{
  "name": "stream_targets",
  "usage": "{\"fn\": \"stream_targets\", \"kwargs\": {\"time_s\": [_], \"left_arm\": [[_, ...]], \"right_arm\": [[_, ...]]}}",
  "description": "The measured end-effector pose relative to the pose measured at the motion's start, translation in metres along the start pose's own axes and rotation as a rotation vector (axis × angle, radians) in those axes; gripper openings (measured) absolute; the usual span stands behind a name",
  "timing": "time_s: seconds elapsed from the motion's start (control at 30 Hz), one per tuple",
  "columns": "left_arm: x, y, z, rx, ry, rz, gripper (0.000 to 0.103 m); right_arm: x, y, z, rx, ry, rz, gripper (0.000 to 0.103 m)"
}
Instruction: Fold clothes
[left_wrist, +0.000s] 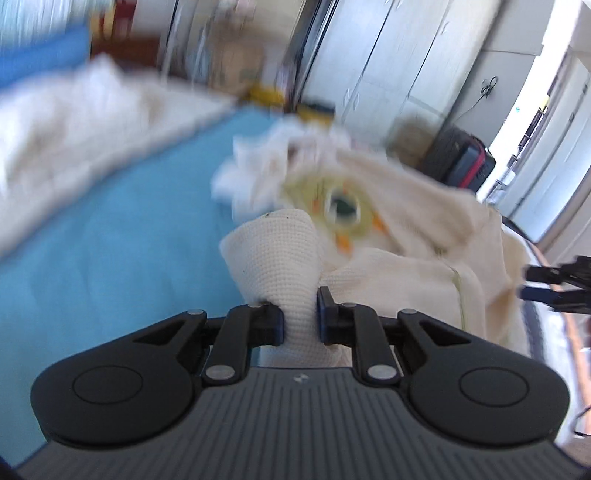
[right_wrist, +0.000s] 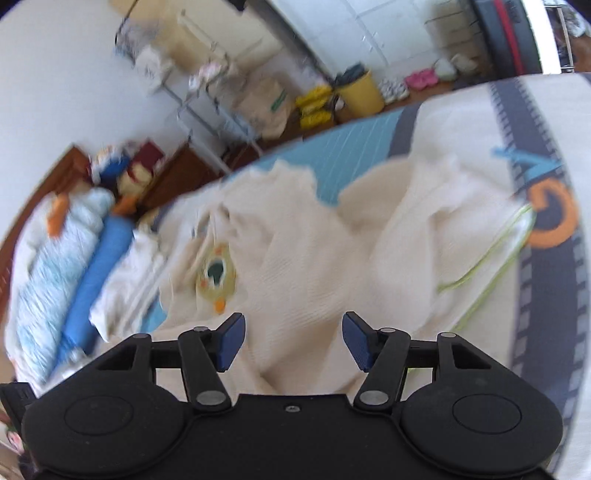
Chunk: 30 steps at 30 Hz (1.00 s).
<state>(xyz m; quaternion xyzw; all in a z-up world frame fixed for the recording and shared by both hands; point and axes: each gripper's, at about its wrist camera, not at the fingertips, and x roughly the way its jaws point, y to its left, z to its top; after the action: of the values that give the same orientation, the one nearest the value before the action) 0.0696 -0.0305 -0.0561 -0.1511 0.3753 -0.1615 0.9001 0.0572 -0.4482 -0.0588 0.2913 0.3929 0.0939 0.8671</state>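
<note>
Two grippers, one garment, and only one of them has hold of it. Your left gripper (left_wrist: 300, 314) is pinched narrow on a bunched cuff or corner of the cream knit garment (left_wrist: 388, 258), which rises as a rolled column straight out of the jaws at lower centre of the left view. From there the cloth spreads toward the right of that frame, its round yellow-green patch (left_wrist: 341, 212) just beyond the held fold. Your right gripper (right_wrist: 293, 341) stands wide with nothing between the blue pads (right_wrist: 232, 341); cloth lies under them at lower centre of the right view, apparently untouched. The garment sprawls crumpled on the blue bed sheet (left_wrist: 110, 240), running in the right view from the patch at centre left toward the green-stitched hem (right_wrist: 487, 266) at right. That hem looks the nearer free edge for your right gripper.
</note>
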Motion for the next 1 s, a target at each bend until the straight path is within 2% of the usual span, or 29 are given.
{"fn": "stream_targets", "kwargs": {"time_s": [0.03, 0.1, 0.13, 0.2, 0.27, 0.3, 0.4, 0.43, 0.5, 0.57, 0.6, 0.63, 0.67, 0.73, 0.77, 0.83, 0.9, 1.0], "left_arm": [[0.002, 0.009, -0.003, -0.04, 0.015, -0.017, 0.016], [0.0, 0.025, 0.002, -0.112, -0.005, -0.037, 0.016], [-0.003, 0.031, 0.005, -0.132, -0.022, -0.021, 0.016], [-0.007, 0.039, 0.009, -0.128, -0.062, 0.095, 0.016], [-0.01, 0.043, 0.011, -0.076, -0.088, 0.217, 0.013], [-0.01, 0.047, 0.011, -0.068, -0.081, 0.223, 0.013], [-0.011, 0.06, 0.012, -0.125, -0.062, 0.095, 0.013], [-0.012, 0.06, 0.011, -0.129, -0.061, 0.061, 0.013], [-0.012, 0.053, 0.009, -0.096, -0.053, 0.028, 0.013], [-0.011, 0.042, 0.008, -0.074, -0.055, -0.022, 0.013], [-0.011, 0.037, 0.007, -0.066, -0.058, -0.056, 0.013], [-0.012, 0.031, 0.006, -0.054, -0.069, -0.089, 0.013], [-0.014, 0.024, 0.004, -0.029, -0.097, -0.12, 0.016], [-0.016, 0.007, -0.001, 0.03, -0.125, -0.159, 0.017], [-0.015, -0.001, -0.003, 0.044, -0.113, -0.185, 0.02], [-0.012, -0.011, -0.008, 0.055, -0.086, -0.246, 0.024], [-0.013, -0.019, -0.013, 0.083, -0.066, -0.296, 0.038], [-0.012, -0.031, -0.02, 0.126, -0.034, -0.357, 0.049]], "right_arm": [[0.011, 0.006, 0.0, 0.003, 0.028, -0.006, 0.065], [0.03, 0.018, 0.002, 0.018, 0.09, -0.012, 0.065], [0.037, 0.024, 0.003, 0.027, 0.106, -0.017, 0.065], [0.048, 0.036, 0.006, 0.058, 0.128, -0.031, 0.065], [0.059, 0.045, 0.008, 0.101, 0.139, -0.048, 0.065], [0.064, 0.049, 0.009, 0.119, 0.138, -0.067, 0.067], [0.08, 0.052, 0.009, 0.18, 0.104, -0.19, 0.068], [0.081, 0.051, 0.006, 0.198, 0.099, -0.2, 0.068], [0.08, 0.053, -0.004, 0.225, 0.108, -0.179, 0.069], [0.073, 0.057, -0.017, 0.214, 0.123, -0.106, 0.067], [0.071, 0.06, -0.023, 0.192, 0.133, -0.051, 0.053], [0.072, 0.067, -0.028, 0.139, 0.137, -0.036, 0.012], [0.076, 0.076, -0.031, 0.061, 0.135, -0.053, 0.009], [0.082, 0.094, -0.037, -0.09, 0.138, -0.082, 0.008], [0.082, 0.102, -0.04, -0.135, 0.143, -0.067, 0.008], [0.077, 0.112, -0.041, -0.14, 0.159, 0.054, 0.008], [0.069, 0.119, -0.04, -0.139, 0.169, 0.179, 0.008], [0.06, 0.133, -0.044, -0.178, 0.161, 0.268, 0.008]]}}
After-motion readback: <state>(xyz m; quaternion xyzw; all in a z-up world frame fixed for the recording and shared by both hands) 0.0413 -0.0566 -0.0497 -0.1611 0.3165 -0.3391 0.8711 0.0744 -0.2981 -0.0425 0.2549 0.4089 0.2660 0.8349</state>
